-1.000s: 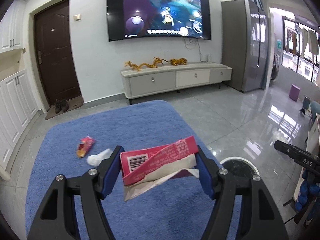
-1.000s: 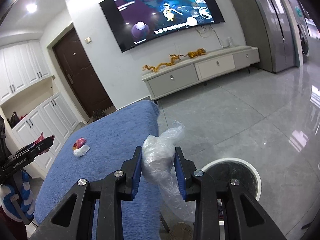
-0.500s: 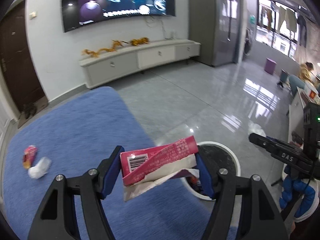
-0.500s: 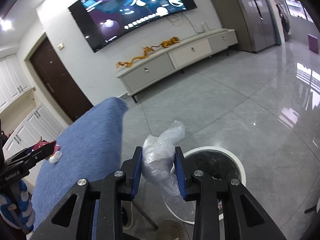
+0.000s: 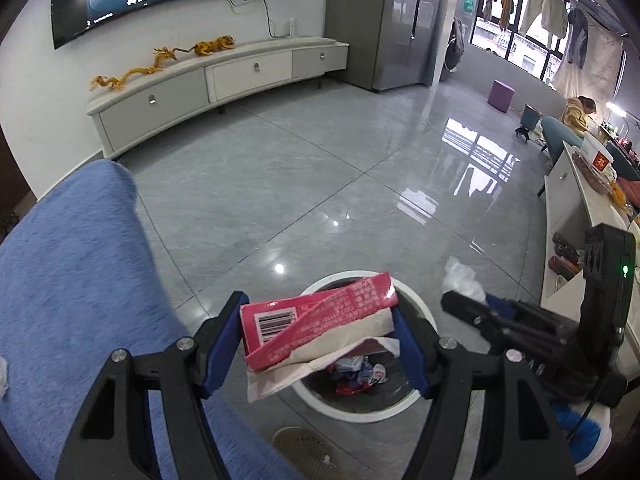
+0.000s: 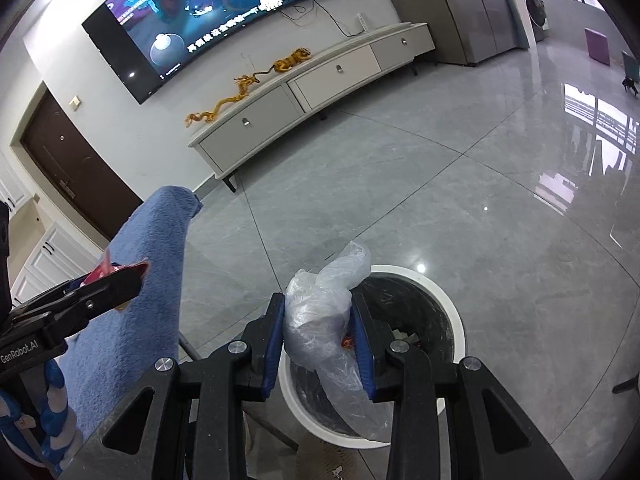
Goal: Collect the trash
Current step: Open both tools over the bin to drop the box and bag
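Observation:
My left gripper [image 5: 318,334] is shut on a torn pink carton [image 5: 340,304] with white paper hanging from it. It hovers over the white-rimmed trash bin [image 5: 352,412] on the floor, which holds several wrappers. My right gripper [image 6: 318,314] is shut on a crumpled clear plastic bag [image 6: 332,280], held above the left part of the same bin [image 6: 452,312]. In the left wrist view the right gripper [image 5: 466,306] sits just right of the bin. The right wrist view shows the left gripper [image 6: 120,284] at the left with the pink carton.
The blue cloth-covered table [image 5: 72,280] lies to the left of the bin, with a white scrap [image 5: 2,376] at its edge. Glossy grey floor stretches to a low TV cabinet [image 5: 200,80]. A person [image 5: 578,110] sits far right beside a counter [image 5: 580,208].
Both grippers have swung right from over the blue table to above the bin and tipped downward. Each still holds its piece of trash.

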The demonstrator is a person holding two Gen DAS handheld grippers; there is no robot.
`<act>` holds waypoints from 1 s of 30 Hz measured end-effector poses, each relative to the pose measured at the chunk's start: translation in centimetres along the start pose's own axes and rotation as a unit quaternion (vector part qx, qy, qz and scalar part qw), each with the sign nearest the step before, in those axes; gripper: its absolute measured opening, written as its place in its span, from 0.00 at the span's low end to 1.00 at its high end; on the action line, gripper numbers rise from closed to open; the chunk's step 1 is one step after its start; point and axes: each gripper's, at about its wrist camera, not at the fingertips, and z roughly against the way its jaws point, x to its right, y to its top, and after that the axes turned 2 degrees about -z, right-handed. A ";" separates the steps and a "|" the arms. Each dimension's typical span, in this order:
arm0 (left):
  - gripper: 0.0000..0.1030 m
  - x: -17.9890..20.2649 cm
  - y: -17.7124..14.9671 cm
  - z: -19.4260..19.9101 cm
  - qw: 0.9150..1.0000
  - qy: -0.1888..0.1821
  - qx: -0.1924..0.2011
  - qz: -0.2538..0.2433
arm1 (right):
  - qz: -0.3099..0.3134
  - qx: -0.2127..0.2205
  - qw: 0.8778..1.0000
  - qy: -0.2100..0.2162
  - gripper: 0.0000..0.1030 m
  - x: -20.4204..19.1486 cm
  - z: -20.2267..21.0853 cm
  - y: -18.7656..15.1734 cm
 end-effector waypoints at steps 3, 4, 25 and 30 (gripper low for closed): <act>0.66 0.1 0.9 -1.5 1.000 -0.001 -0.006 0.004 | -0.002 -0.003 1.000 -0.002 0.30 0.0 -0.9 0.3; 0.66 0.2 1.0 -1.8 1.000 -0.002 -0.007 0.006 | -0.004 -0.005 1.000 -0.002 0.30 0.1 -1.1 0.4; 0.75 0.4 2.2 -5.9 0.996 -0.059 -0.034 0.054 | -0.053 -0.018 0.998 -0.037 0.54 3.5 -1.9 0.0; 0.75 0.9 1.8 -4.8 0.997 -0.057 -0.031 0.053 | -0.060 -0.007 0.997 -0.046 0.54 3.5 -0.5 0.2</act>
